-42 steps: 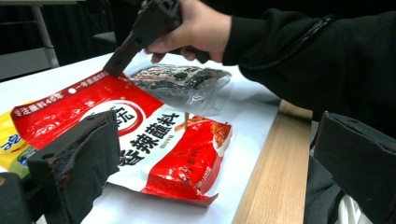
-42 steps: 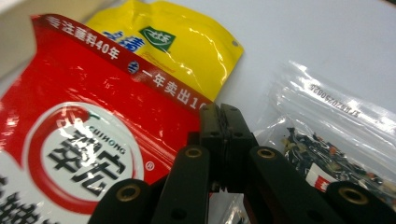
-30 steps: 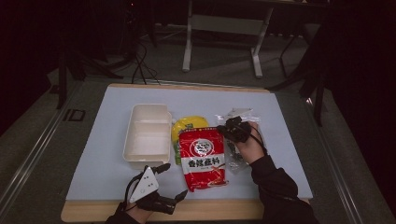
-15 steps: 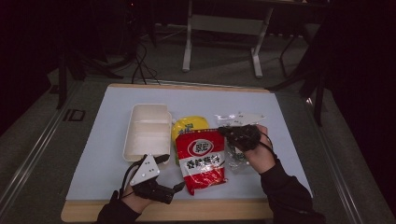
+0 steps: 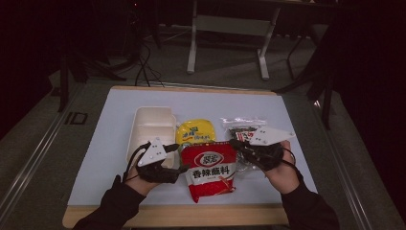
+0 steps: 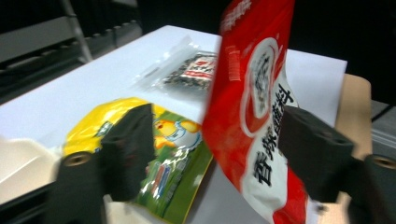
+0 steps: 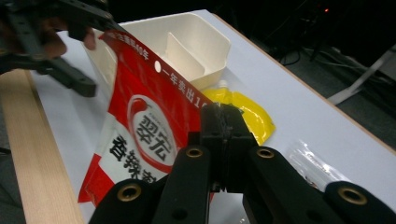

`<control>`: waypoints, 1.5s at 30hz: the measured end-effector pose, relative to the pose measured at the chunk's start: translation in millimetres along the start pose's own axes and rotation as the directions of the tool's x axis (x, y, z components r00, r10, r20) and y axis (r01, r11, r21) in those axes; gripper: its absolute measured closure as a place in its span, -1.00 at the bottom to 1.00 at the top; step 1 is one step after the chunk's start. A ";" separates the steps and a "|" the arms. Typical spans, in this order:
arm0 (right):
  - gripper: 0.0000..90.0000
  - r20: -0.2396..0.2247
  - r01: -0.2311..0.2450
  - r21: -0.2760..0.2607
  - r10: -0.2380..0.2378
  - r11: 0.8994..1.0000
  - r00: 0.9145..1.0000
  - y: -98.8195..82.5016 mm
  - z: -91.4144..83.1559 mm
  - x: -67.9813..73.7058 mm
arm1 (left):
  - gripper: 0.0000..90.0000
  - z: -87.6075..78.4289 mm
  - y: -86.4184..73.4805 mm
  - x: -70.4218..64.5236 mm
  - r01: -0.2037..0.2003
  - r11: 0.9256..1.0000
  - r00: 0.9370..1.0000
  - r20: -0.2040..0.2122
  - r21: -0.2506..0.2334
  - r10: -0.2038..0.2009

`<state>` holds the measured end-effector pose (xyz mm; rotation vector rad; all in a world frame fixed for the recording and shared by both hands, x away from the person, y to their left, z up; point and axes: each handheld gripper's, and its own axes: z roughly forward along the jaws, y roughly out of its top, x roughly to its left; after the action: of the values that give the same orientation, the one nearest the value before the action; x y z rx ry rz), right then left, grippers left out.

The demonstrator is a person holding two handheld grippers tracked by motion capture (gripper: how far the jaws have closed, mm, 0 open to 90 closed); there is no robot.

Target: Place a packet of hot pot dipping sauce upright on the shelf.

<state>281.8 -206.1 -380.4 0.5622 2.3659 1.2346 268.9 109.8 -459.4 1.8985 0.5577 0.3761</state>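
Lifted off the surface since a second ago: glossy red plastic seasoning pouch with white label, now raised and tilted between both hands, above the surface's near edge. Right hand-held gripper clamped tight on the pouch's right edge. Left hand-held gripper just been closing, pads either side of the pouch's left edge but not pressing. Beyond the pouch, yellow foil sachet; left of that, white divided plastic tray; right, clear packet of dark bits.
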 end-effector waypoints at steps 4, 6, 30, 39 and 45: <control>1.00 -0.011 -0.001 -0.011 0.001 1.000 1.000 -2.1 -6.2 2.5 | 0.12 12.3 4.9 1.9 -0.002 1.000 0.996 0.091 0.013 0.001; 1.00 -0.015 -0.003 -0.012 0.003 1.000 1.000 -3.2 -7.9 3.4 | 0.27 15.4 6.1 -1.1 -0.018 1.000 0.994 0.111 0.015 0.016; 0.35 -0.158 -0.061 0.029 0.064 0.998 0.985 -46.3 4.5 -4.4 | 1.00 10.7 18.3 -25.3 -0.123 0.992 0.967 0.223 -0.017 0.124; 0.57 -0.252 0.016 0.031 -0.007 0.999 0.968 -46.3 5.2 -3.3 | 1.00 6.4 17.6 -29.8 -0.114 0.993 0.964 0.240 -0.026 0.117; 0.93 -0.323 0.070 0.058 -0.047 0.996 0.945 -47.6 13.2 3.0 | 1.00 6.5 20.0 -35.8 -0.137 0.990 0.959 0.246 -0.019 0.137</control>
<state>278.7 -220.7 -427.5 0.3267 2.6807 1.3059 246.1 79.0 -443.4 1.9520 0.2604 0.2235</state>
